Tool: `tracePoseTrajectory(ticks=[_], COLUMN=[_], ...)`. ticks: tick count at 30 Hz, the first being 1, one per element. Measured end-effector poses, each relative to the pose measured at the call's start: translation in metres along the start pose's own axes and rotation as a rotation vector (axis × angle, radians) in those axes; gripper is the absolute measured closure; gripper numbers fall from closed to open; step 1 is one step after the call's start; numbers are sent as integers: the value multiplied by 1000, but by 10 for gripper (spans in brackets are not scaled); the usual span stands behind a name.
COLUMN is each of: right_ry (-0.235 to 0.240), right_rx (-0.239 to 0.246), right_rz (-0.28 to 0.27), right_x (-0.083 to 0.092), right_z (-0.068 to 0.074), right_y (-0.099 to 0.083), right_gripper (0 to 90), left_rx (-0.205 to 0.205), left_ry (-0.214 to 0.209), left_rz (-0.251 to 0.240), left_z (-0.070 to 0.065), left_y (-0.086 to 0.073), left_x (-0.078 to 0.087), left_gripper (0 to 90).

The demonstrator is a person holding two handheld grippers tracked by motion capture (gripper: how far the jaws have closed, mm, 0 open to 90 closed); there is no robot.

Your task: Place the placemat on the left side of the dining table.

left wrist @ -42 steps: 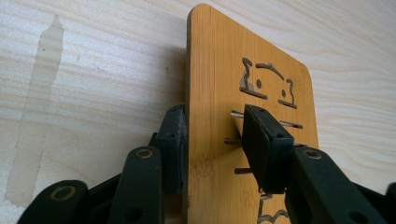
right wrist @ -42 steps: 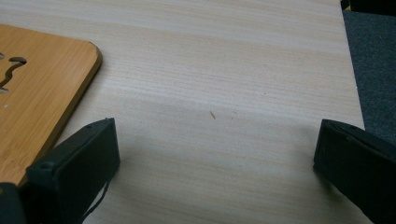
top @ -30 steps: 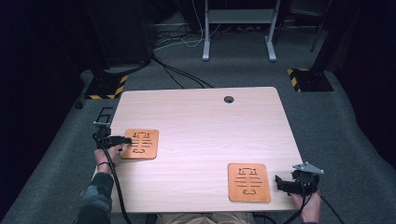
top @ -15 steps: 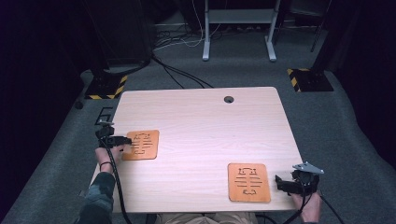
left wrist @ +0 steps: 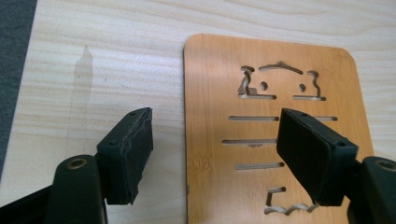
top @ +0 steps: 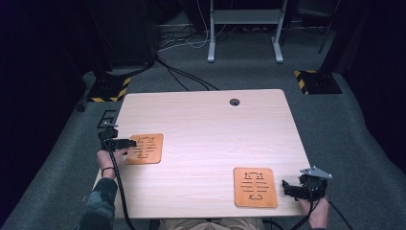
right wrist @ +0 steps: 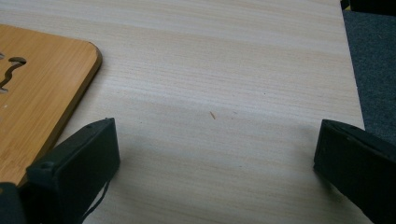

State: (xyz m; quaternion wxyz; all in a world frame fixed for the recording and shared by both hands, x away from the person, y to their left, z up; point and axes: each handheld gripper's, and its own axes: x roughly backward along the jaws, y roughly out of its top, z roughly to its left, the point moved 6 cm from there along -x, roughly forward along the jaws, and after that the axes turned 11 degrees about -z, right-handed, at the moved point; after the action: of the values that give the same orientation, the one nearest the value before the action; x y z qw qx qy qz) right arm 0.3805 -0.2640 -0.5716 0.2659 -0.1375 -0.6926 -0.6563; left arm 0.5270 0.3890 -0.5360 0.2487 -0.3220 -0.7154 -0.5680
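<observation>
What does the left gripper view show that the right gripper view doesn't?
Left gripper view: the cut-out pattern of a bamboo board, with the open left gripper straddling its near-left edge. Right gripper view: the table's far right edge with grey floor beyond, and just one rounded corner of the other board. Both share open black jaws over pale wood.

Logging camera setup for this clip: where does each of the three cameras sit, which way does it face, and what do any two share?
High view: above the person's side, looking forward and down on the table; forearms, hands, left gripper and right gripper show.
Left gripper view: rides the left gripper, looking along its open jaws at the left wooden board.
Right gripper view: rides the right gripper, facing bare tabletop and a corner of the right wooden board.
Shared: both boards also appear in the high view.
</observation>
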Motion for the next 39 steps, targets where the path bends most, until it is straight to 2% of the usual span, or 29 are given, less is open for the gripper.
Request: tracePoseTrajectory(ticks=[1, 5, 7, 12, 13, 14, 17, 22, 23, 27, 28, 29, 30, 33, 34, 36, 37, 39], right_ry=[0, 0, 0, 0, 0, 0, -1, -1, -1, -2, -2, -2, -2, -1, -2, -2, -2, -2], right_rx=[0, 0, 0, 0, 0, 0, 0, 0, -1, -1, -1, -1, -1, -1, -1, 0, 0, -1], right_rz=[0, 0, 0, 0, 0, 0, 0, 0, -1, -1, -1, -1, -1, -1, -1, -1, -1, -1], right_x=[0, 0, 0, 0, 0, 0, 0, 0, 0, 0, 0, 0, 0, 0, 0, 0, 0, 0], right_z=[0, 0, 0, 0, 0, 0, 0, 0, 0, 0, 0, 0, 0, 0, 0, 0, 0, 0], right_y=[0, 0, 0, 0, 0, 0, 0, 0, 0, 0, 0, 0, 0, 0, 0, 0, 0, 0], right_gripper=[0, 0, 0, 0, 0, 0, 0, 0, 0, 0, 0, 0, 0, 0, 0, 0, 0, 0], left_rx=[6, -20, -72, -68, -89, -89, -125, -133, -140, -170, -177, -187, -187, -205, -216, -218, -218, -226], left_ry=[0, -8, -2, -26, -18, -18, -28, -38, -39, -36, -29, -21, -21, 0, 18, 33, 33, 58], left_rz=[-10, -32, -50, -81, -106, -106, -135, -175, -194, -213, -206, -220, -220, -218, -218, -213, -213, -217], left_z=[-2, -5, -9, -13, -14, -14, -16, -17, -19, -21, -21, -20, -20, -17, -13, -9, -9, -4], left_y=[0, 2, 1, -3, -5, -5, -14, -23, -29, -40, -45, -54, -54, -70, -80, -92, -92, -106], left_x=[1, 9, 16, 26, 32, 32, 44, 56, 63, 71, 73, 76, 76, 77, 75, 73, 73, 70], left_gripper=[251, 190, 178, 154, 154, 152, 148, 146, 145, 144, 144, 142, 142, 140, 138, 136, 131, 130])
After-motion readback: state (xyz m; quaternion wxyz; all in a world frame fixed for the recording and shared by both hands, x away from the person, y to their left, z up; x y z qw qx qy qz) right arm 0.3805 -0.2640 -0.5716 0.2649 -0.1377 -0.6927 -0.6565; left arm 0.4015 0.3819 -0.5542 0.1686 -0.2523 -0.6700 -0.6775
